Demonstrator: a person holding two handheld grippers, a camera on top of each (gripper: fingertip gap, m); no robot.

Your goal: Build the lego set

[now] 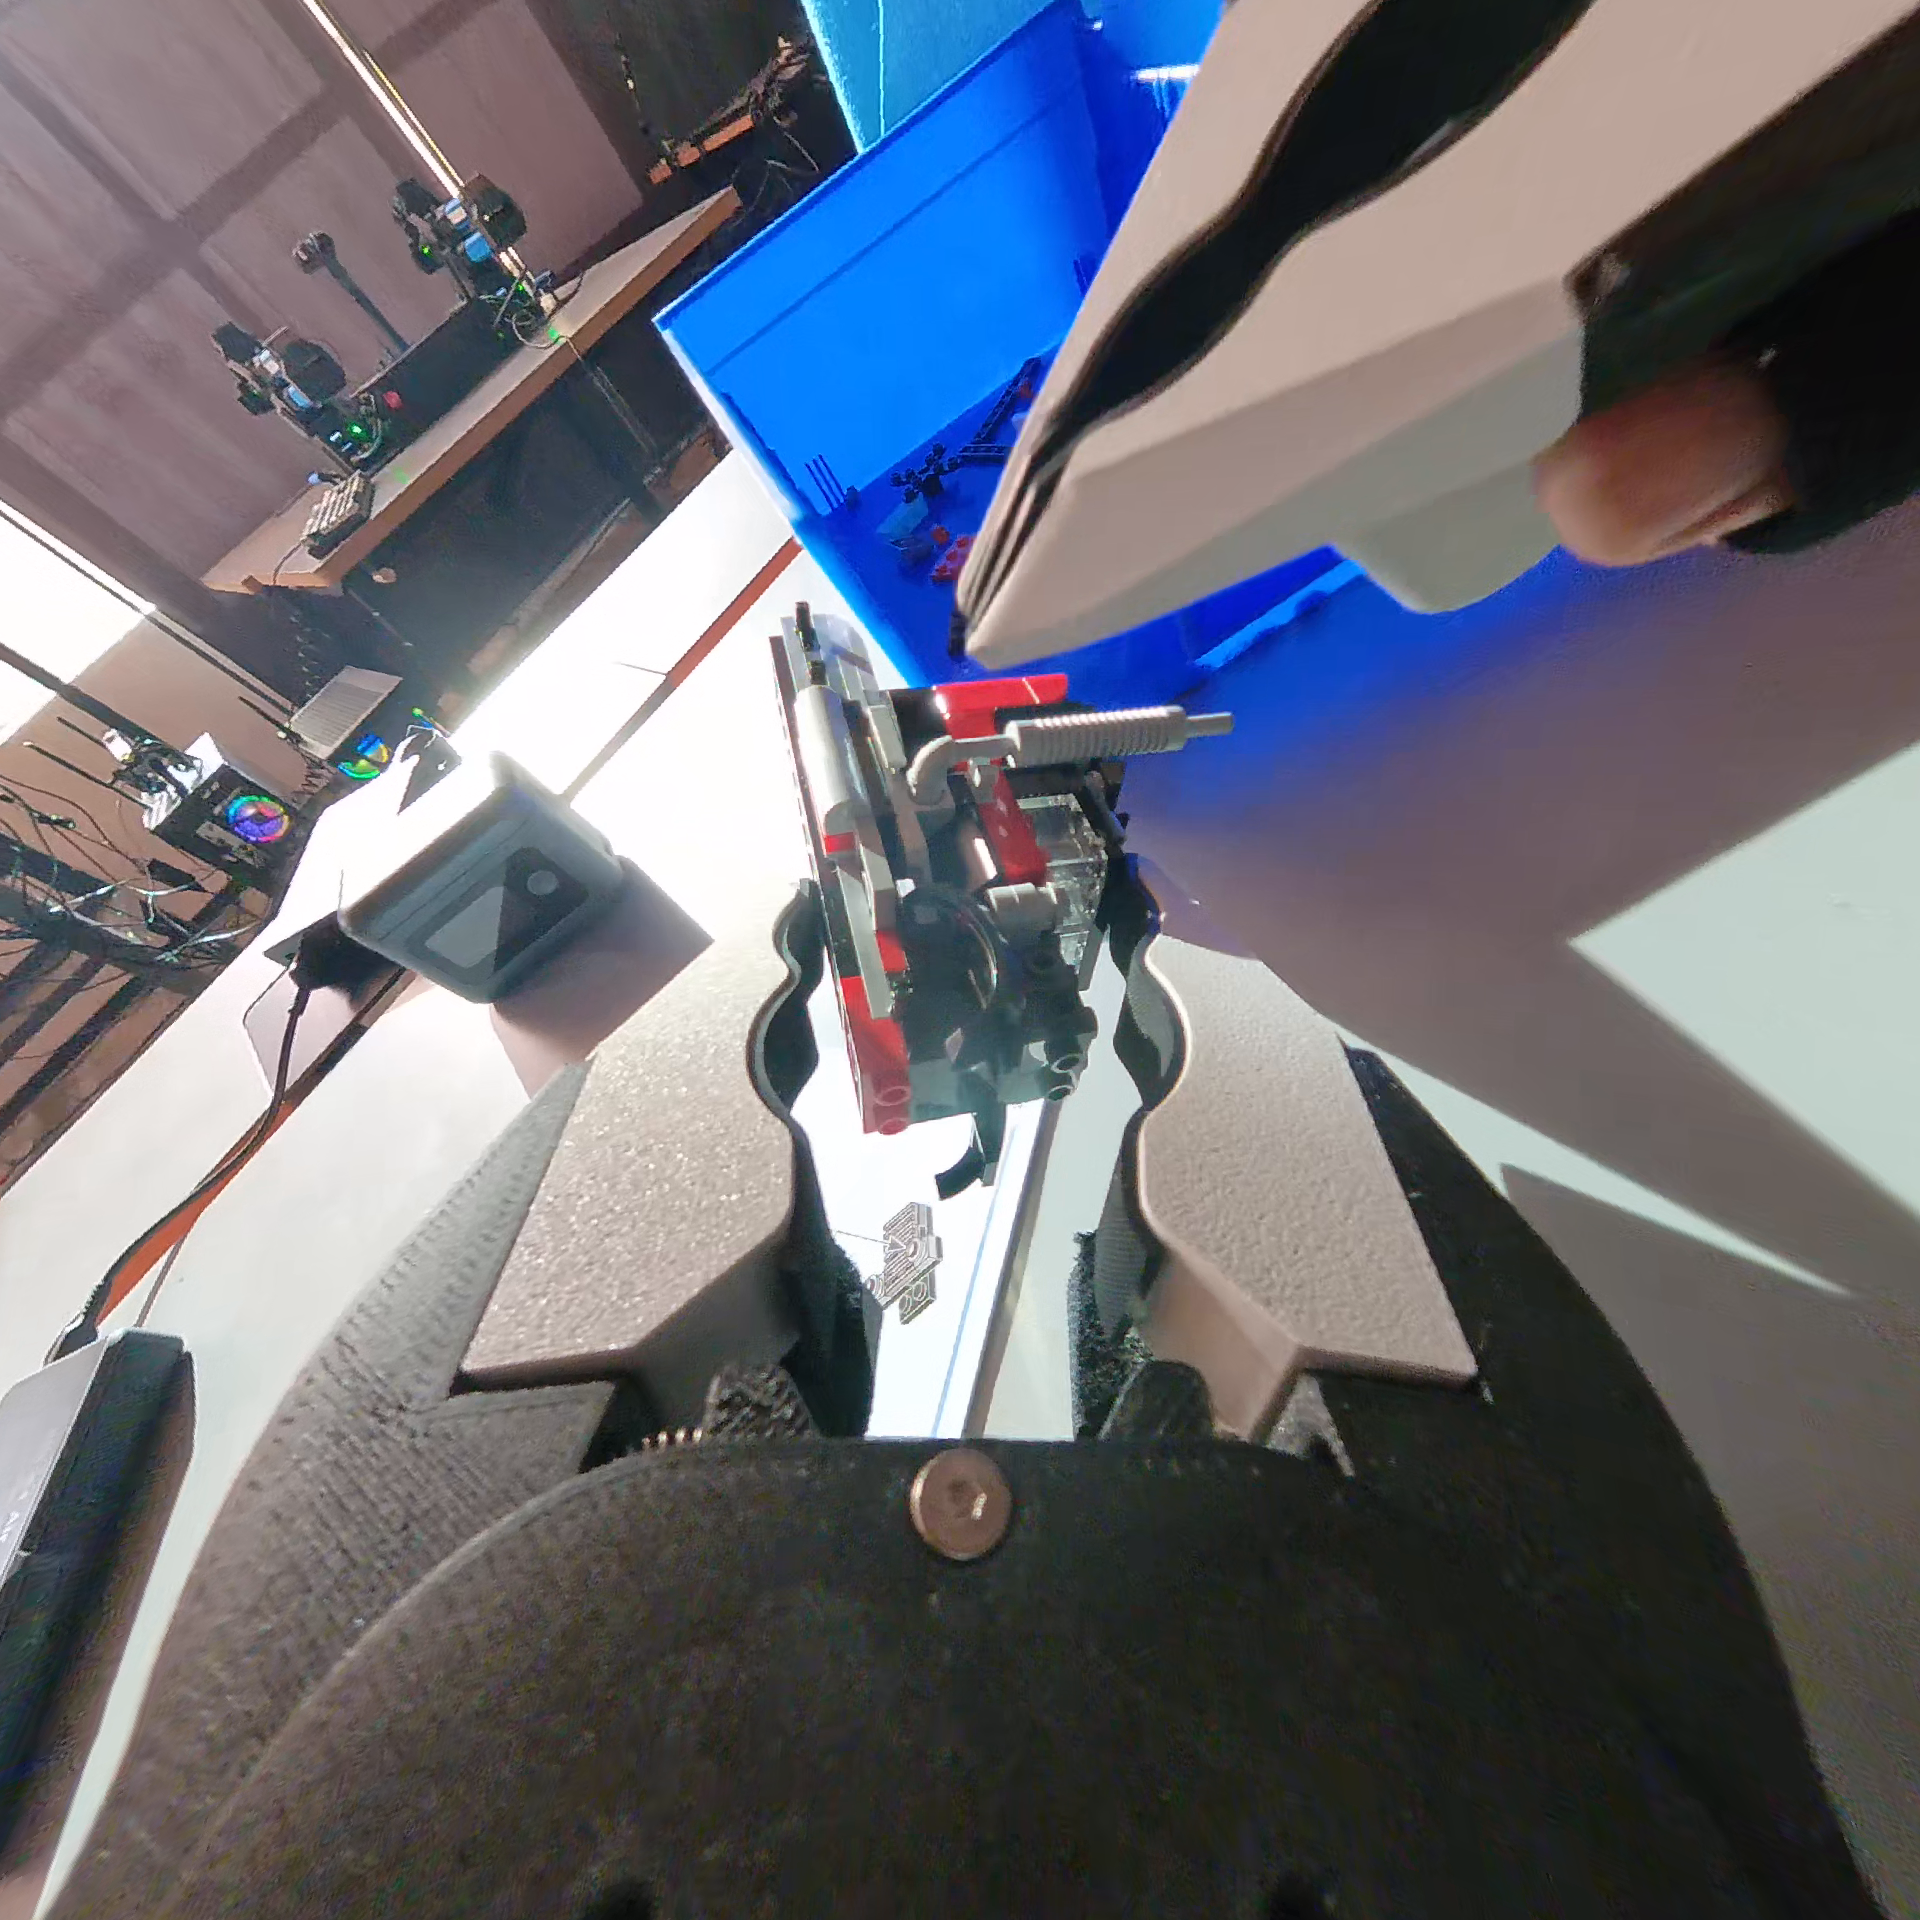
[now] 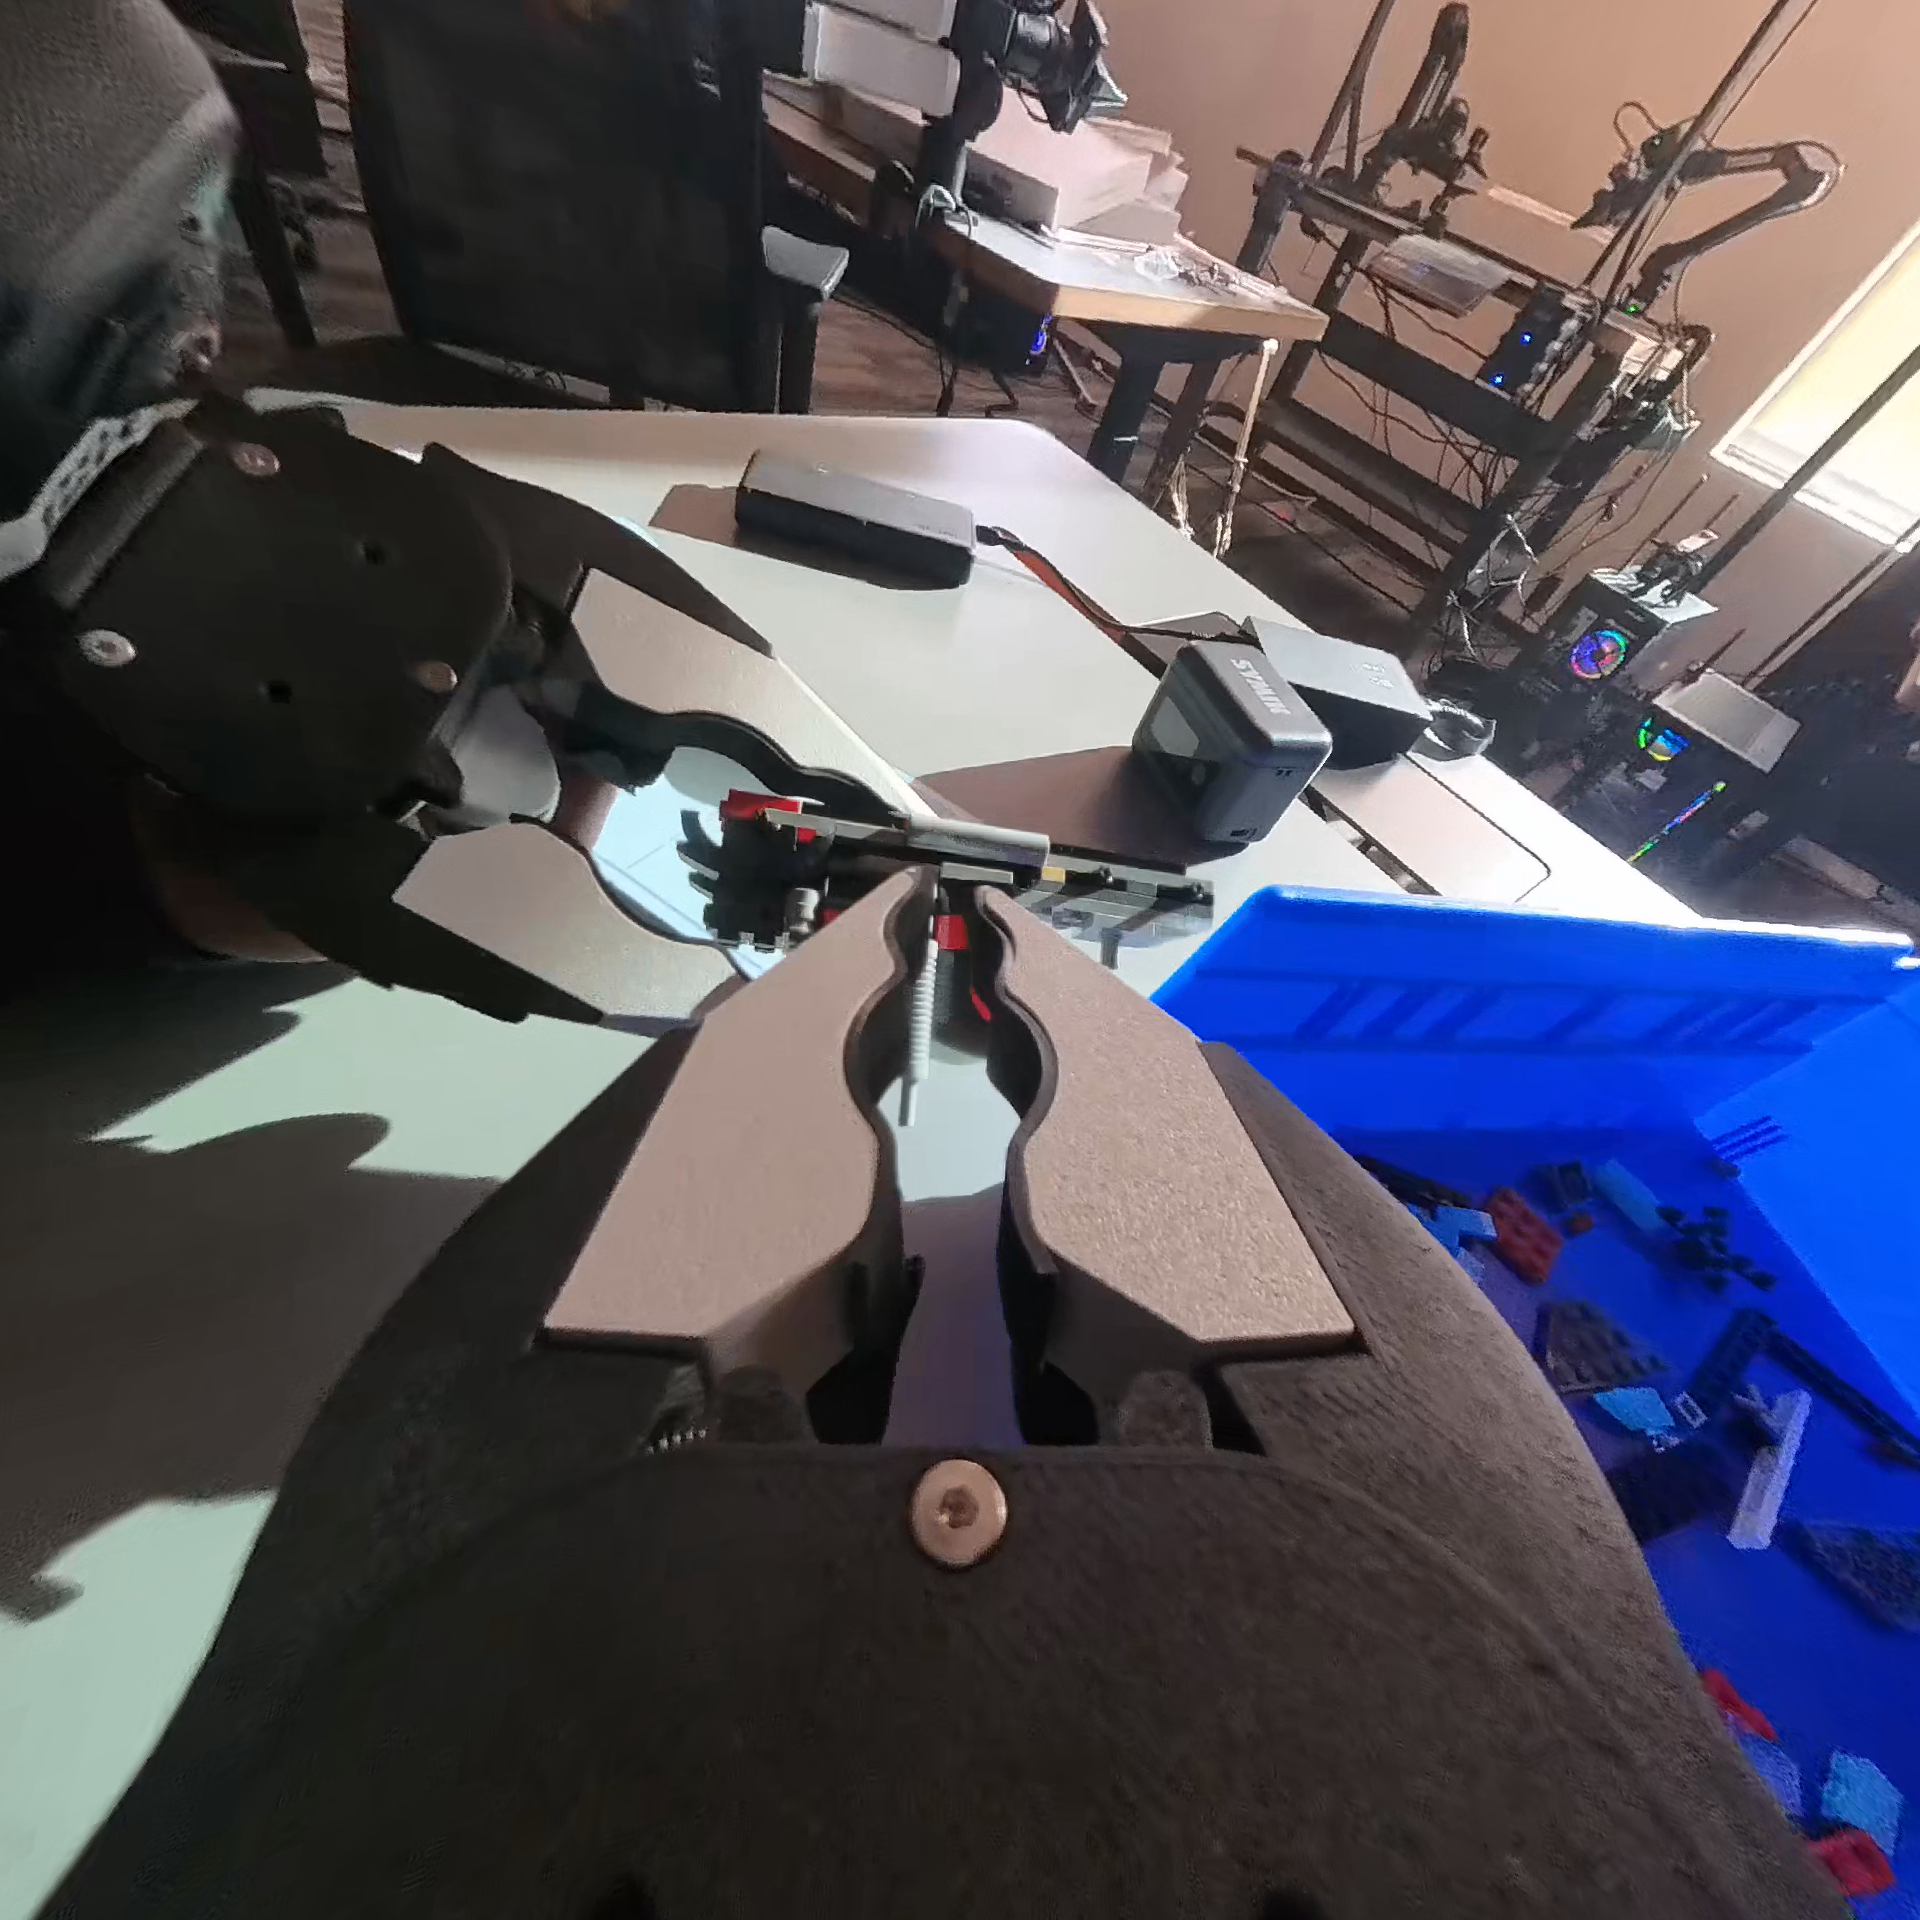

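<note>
While both grippers meet over the table, roles split as follows.

Left gripper: jaws pinch the part-built lego model by its lower end, holding it in the air at 12 o'clock of its own view, probably to steady it for the other tool.

Right gripper: fingertips are nearly pressed together against the model's side; whether they grip a piece cannot be told. A grey ribbed rod juts from the model into the gap between the fingers.

Model: red, grey and black, with a long grey plate along one side.

Blue bin: at 3 o'clock in the right wrist view, holding loose bricks within easy reach.

Table: pale, below both tools.
</note>
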